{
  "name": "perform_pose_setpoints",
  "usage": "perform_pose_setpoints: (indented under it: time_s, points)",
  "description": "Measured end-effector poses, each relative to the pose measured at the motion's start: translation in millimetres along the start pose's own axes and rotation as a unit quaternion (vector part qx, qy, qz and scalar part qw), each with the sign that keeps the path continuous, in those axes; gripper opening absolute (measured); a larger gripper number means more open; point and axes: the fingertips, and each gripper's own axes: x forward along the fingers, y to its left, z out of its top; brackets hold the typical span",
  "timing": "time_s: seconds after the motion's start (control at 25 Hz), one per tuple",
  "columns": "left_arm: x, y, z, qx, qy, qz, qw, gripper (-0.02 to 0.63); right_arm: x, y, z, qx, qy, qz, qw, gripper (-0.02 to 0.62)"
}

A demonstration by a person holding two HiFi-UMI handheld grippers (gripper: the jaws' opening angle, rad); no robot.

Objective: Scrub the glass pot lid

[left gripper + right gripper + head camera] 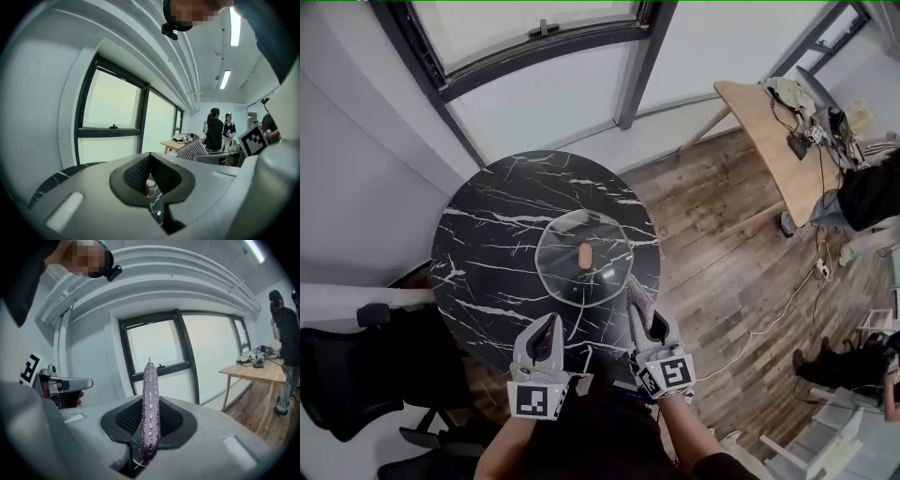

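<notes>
One clear round glass pot lid (584,255) with a brown knob was laid flat, right of centre, on the one round black marble-patterned table (492,234). It was set farther off than both grippers and apart from the left gripper (551,323) (149,176), whose jaws were pressed together on nothing at the near edge. The right gripper (640,317) (149,427) was clenched on one glittery purple scrubbing pad (636,292) (150,399), held edge-on, with its far tip just beside the lid's near right rim.
</notes>
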Motion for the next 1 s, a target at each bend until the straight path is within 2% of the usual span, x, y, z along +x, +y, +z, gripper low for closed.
perform_pose_setpoints:
  time_s: [0.2, 0.32, 0.48, 0.6, 0.76, 1.0]
  points:
    - [42, 1, -15, 0.005, 0.018, 0.012, 0.9998, 0.002, 42, -36, -19, 0.001, 0.029, 0.018, 0.999, 0.074]
    - [67, 7, -20, -0.015, 0.014, 0.032, 0.9993, 0.002, 68, -54, -34, -0.005, 0.051, 0.026, 0.998, 0.072]
    - [95, 10, -33, -0.021, 0.028, 0.047, 0.9983, 0.002, 101, -77, -51, -0.006, 0.083, 0.034, 0.996, 0.072]
    - [110, 9, -45, -0.028, 0.045, 0.053, 0.9972, 0.002, 123, -93, -65, -0.013, 0.107, 0.047, 0.993, 0.071]
    - [130, 15, -52, -0.051, 0.031, 0.072, 0.9956, 0.002, 157, -108, -84, -0.029, 0.130, 0.064, 0.989, 0.071]
    - [138, 18, -77, -0.071, 0.051, 0.100, 0.9911, 0.002, 196, -124, -116, -0.066, 0.166, 0.082, 0.980, 0.071]
